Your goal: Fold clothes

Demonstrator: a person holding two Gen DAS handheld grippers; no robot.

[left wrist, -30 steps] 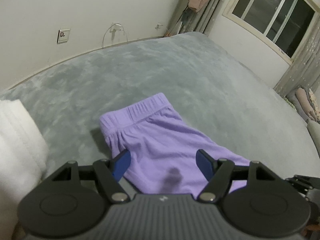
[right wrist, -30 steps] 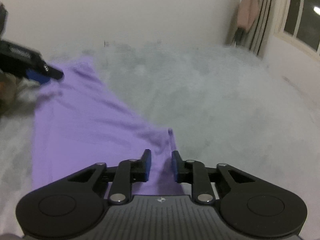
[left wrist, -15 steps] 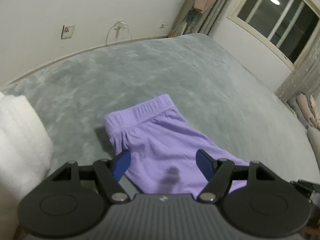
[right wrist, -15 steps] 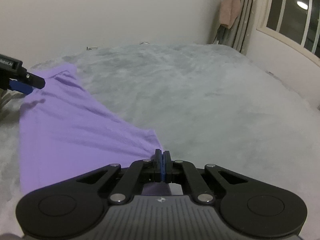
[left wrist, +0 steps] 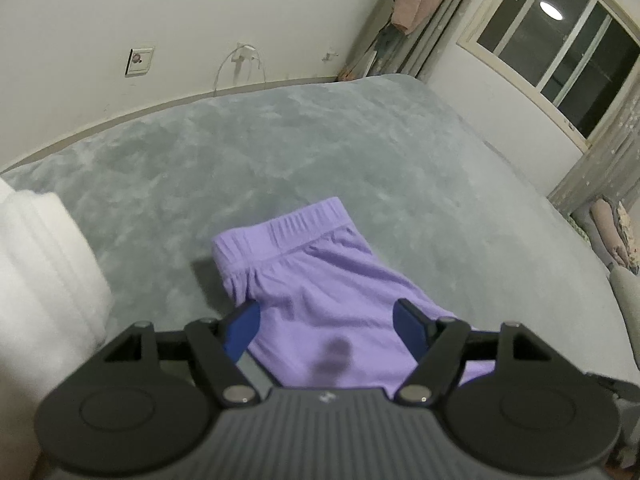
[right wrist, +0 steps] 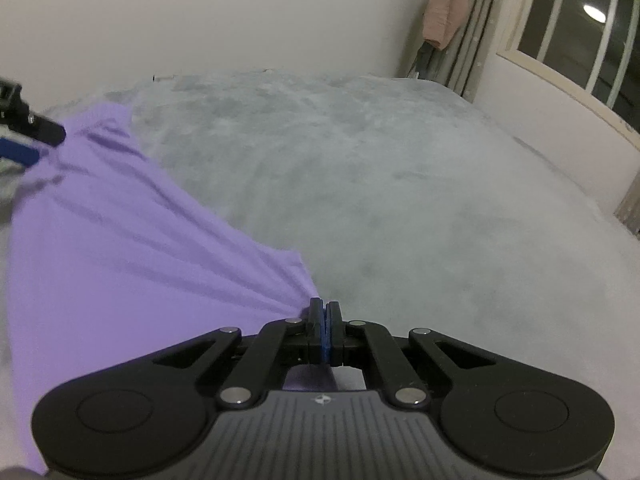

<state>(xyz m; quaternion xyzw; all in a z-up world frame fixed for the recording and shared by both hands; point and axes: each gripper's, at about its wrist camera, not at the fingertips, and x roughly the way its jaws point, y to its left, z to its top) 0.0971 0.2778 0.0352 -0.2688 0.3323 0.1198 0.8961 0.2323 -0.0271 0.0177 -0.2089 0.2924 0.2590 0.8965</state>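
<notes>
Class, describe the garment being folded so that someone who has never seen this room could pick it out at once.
Look at the big grey plush bed that fills the room beside the window. On it, near the camera, lie the purple shorts, flat, with a ribbed elastic waistband. Nothing else there is purple: the folded white blanket beside them is pale, and only the shorts are pinched at one corner by the right gripper.

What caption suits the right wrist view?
Right gripper shut on the corner of purple shorts spread across a grey bed.
</notes>
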